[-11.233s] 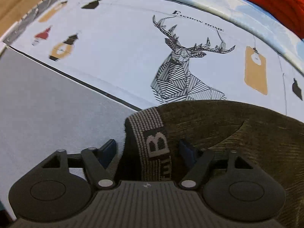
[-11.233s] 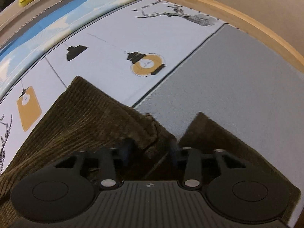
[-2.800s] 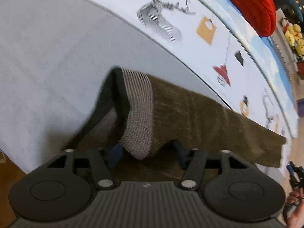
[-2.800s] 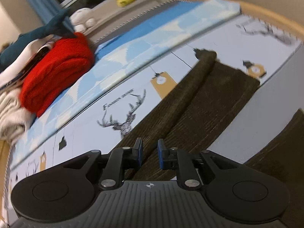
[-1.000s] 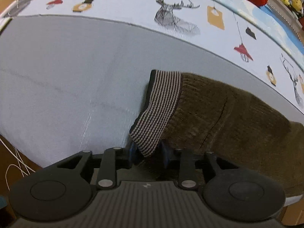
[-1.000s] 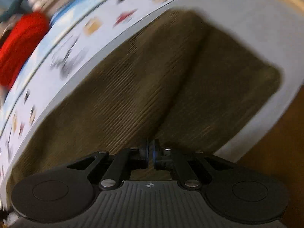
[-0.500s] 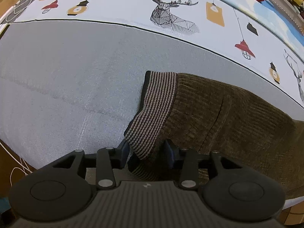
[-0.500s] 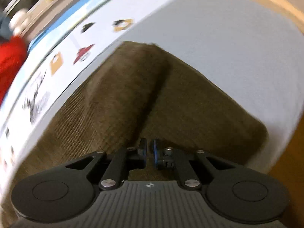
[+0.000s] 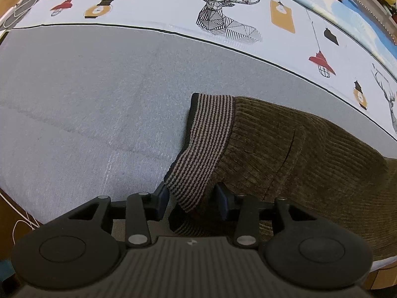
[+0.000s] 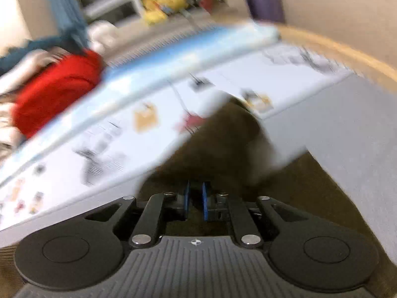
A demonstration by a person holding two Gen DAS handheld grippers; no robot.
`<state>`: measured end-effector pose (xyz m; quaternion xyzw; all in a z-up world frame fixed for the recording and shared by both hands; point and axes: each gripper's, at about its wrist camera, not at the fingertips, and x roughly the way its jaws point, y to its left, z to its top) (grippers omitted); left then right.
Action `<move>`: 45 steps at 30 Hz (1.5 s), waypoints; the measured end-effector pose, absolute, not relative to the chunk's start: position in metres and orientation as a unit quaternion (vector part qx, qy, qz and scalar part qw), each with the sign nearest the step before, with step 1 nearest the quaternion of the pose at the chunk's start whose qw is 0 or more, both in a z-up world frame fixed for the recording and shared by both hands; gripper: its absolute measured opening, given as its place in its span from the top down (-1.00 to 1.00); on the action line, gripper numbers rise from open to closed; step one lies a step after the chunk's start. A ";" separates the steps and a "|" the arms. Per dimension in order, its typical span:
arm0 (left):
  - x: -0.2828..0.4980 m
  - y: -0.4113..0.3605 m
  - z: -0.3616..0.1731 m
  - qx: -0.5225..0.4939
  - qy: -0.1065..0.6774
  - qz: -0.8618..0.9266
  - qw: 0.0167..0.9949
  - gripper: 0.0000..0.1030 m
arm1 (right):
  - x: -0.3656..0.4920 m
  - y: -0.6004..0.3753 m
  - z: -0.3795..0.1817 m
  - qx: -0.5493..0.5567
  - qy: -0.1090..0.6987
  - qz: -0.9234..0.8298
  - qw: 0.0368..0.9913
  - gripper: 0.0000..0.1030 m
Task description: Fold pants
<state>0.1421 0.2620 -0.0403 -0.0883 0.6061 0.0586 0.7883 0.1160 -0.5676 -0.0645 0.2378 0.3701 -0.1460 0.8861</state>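
Brown corduroy pants lie on the grey part of the bed cover, with a striped waistband at their left end. My left gripper is open, its jaws on either side of the waistband's near corner without pinching it. In the blurred right wrist view, my right gripper is shut on a lifted piece of the pants, which rises ahead of the fingers.
The bed cover is grey near me and white with deer and lantern prints farther off. A red blanket and yellow plush toys lie beyond. The wooden bed edge curves at right.
My left gripper has opened and let go of the waistband. My right gripper has swung up and away, lifting the pants fabric it holds; its view is motion blurred.
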 end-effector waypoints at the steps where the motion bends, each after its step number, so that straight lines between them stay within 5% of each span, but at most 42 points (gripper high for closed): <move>1: 0.142 0.261 -0.040 -0.087 0.606 0.058 0.789 0.11 | 0.116 -0.573 -0.070 0.258 0.376 -0.148 0.878 0.67; 3: 0.143 0.261 -0.041 -0.085 0.607 0.056 0.788 0.11 | 0.116 -0.577 -0.073 0.284 0.372 -0.146 0.872 0.63; 7: 0.144 0.261 -0.043 -0.084 0.609 0.055 0.787 0.06 | 0.119 -0.583 -0.078 0.329 0.374 -0.159 0.852 0.07; 13: 0.145 0.255 -0.045 -0.083 0.609 0.055 0.787 -0.06 | 0.131 -0.567 -0.088 0.329 0.391 -0.163 0.844 -0.02; 15: 0.145 0.255 -0.046 -0.087 0.609 0.058 0.786 -0.06 | 0.135 -0.567 -0.086 0.323 0.391 -0.171 0.845 0.06; 17: 0.146 0.256 -0.046 -0.093 0.610 0.059 0.785 -0.06 | 0.136 -0.568 -0.077 0.326 0.382 -0.180 0.846 0.64; 18: 0.146 0.257 -0.046 -0.096 0.609 0.061 0.785 -0.04 | 0.135 -0.568 -0.069 0.325 0.370 -0.187 0.850 0.73; 25: 0.139 0.258 -0.038 -0.096 0.593 0.059 0.797 0.44 | 0.079 -0.596 -0.009 0.368 0.273 -0.252 0.852 0.82; 31: 0.111 0.252 -0.013 -0.116 0.554 0.012 0.824 0.51 | -0.006 -0.607 0.022 0.367 0.228 -0.315 0.845 0.84; 39: 0.108 0.250 -0.041 -0.078 0.608 0.012 0.790 0.49 | -0.048 -0.639 -0.068 0.423 0.423 -0.362 0.715 0.83; 45: 0.106 0.241 -0.041 -0.058 0.619 0.008 0.783 0.42 | -0.041 -0.642 -0.072 0.410 0.435 -0.358 0.717 0.78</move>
